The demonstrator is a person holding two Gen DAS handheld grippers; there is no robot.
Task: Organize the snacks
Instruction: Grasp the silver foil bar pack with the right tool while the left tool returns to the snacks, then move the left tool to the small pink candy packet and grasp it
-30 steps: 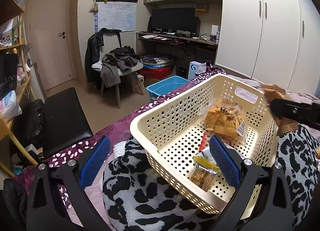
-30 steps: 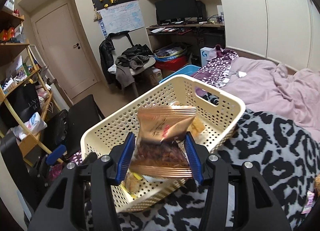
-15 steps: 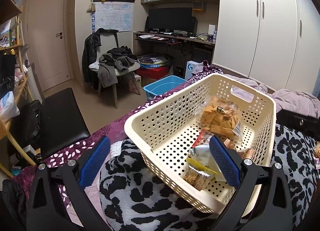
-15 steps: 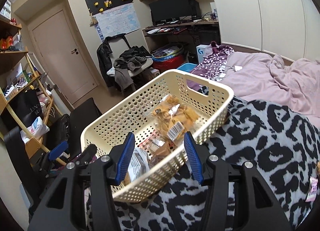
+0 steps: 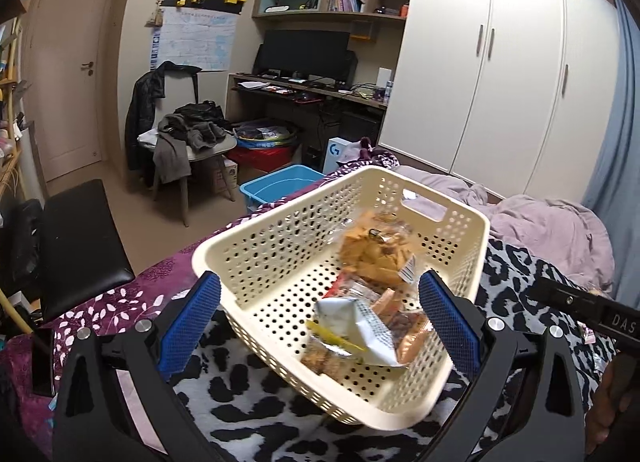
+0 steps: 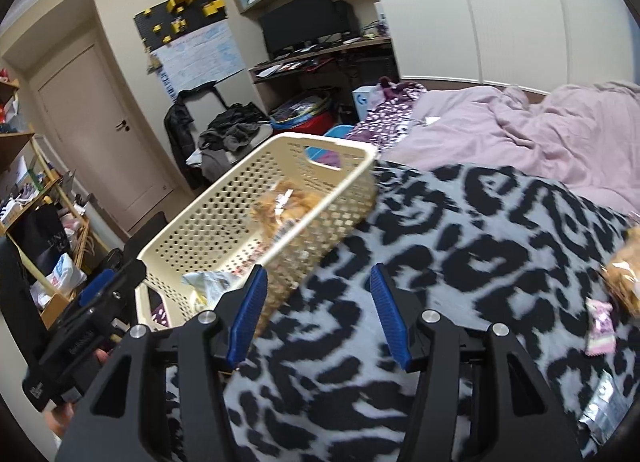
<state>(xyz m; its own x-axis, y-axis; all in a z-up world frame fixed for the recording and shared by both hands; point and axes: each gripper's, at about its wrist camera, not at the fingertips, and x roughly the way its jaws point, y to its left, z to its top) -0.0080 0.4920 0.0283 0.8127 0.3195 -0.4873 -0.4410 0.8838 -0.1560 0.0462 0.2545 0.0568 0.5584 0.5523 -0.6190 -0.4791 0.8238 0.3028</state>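
A cream perforated basket (image 5: 280,238) rests on a leopard-print blanket (image 6: 460,246) on the bed. Inside lie a clear bag of orange crackers (image 5: 374,250), a white crumpled packet (image 5: 352,322), and a copper-coloured packet (image 5: 412,336). My left gripper (image 5: 320,320) is open, its blue pads astride the basket's near end. My right gripper (image 6: 318,314) is open and empty over the blanket, right of the basket (image 6: 224,218). Loose on the blanket at the right lie an orange snack bag (image 6: 624,274), a small pink packet (image 6: 600,328) and a silver packet (image 6: 602,406).
A rumpled lilac duvet (image 6: 520,130) covers the far side of the bed. Beyond the bed's edge stand a blue tub (image 5: 280,184), a chair piled with clothes (image 5: 188,138) and a black stool (image 5: 76,230). White wardrobes (image 5: 500,70) line the back right.
My right gripper let go of the copper packet, which now lies in the basket. It then pulled back and swung right over the blanket. The left gripper stayed open, shifting slightly.
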